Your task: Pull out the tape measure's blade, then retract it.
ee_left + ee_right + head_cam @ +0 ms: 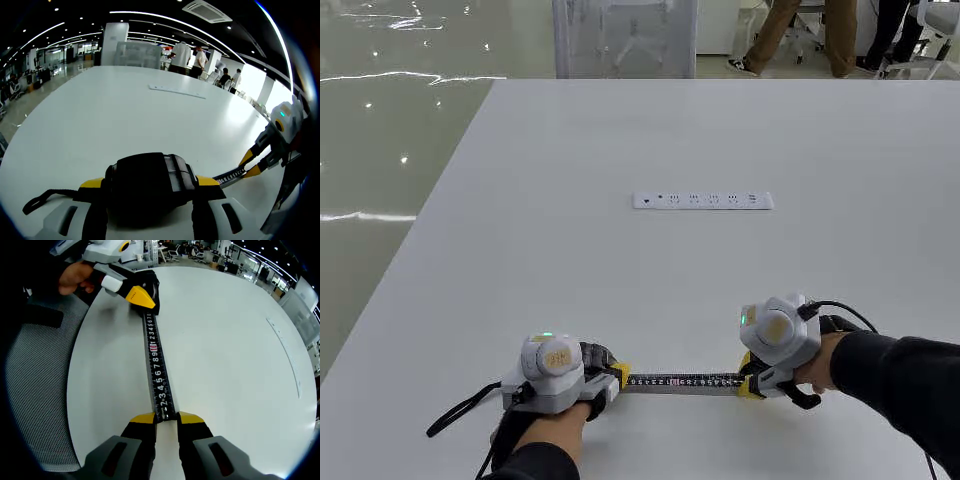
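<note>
A black tape measure case (148,183) sits on the white table (680,280), and my left gripper (150,181) is shut on it, yellow fingertips on either side. In the head view the left gripper (610,376) is near the front edge. The numbered blade (682,380) stretches right from the case to my right gripper (748,386). In the right gripper view, the right gripper (166,417) is shut on the blade's end, and the blade (156,360) runs flat along the table to the case (150,284).
A white power strip (703,200) lies mid-table, far beyond both grippers. A black strap (460,410) trails left of the left gripper. A grey mesh chair (40,385) is at the table's near edge. People stand past the far end.
</note>
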Tool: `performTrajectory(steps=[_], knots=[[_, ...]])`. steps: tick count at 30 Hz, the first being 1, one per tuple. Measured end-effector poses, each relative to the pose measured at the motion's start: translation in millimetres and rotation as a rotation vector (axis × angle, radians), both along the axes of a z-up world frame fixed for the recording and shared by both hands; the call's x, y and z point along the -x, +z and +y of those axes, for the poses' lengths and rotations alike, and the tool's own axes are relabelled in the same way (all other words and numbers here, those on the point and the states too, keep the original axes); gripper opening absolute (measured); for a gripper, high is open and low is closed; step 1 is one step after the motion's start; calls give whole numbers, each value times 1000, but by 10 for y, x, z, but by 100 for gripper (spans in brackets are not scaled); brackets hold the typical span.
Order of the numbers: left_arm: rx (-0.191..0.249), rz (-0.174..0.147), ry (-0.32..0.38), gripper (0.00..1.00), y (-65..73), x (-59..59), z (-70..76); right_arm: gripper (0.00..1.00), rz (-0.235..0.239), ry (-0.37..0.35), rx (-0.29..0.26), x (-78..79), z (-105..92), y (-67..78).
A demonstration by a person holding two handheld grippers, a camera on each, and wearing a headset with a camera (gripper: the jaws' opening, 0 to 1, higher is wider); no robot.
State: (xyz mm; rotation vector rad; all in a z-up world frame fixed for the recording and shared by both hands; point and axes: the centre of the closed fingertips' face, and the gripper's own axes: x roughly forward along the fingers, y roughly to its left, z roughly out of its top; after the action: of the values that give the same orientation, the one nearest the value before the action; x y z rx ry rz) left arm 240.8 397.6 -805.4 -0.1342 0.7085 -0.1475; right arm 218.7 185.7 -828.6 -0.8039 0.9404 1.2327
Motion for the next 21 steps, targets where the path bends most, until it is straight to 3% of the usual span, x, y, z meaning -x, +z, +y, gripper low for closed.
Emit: performTrajectory(steps=[21], knots=[[7, -7, -2, 65, 4, 1, 6, 12, -9, 94, -8, 25, 122, 5]])
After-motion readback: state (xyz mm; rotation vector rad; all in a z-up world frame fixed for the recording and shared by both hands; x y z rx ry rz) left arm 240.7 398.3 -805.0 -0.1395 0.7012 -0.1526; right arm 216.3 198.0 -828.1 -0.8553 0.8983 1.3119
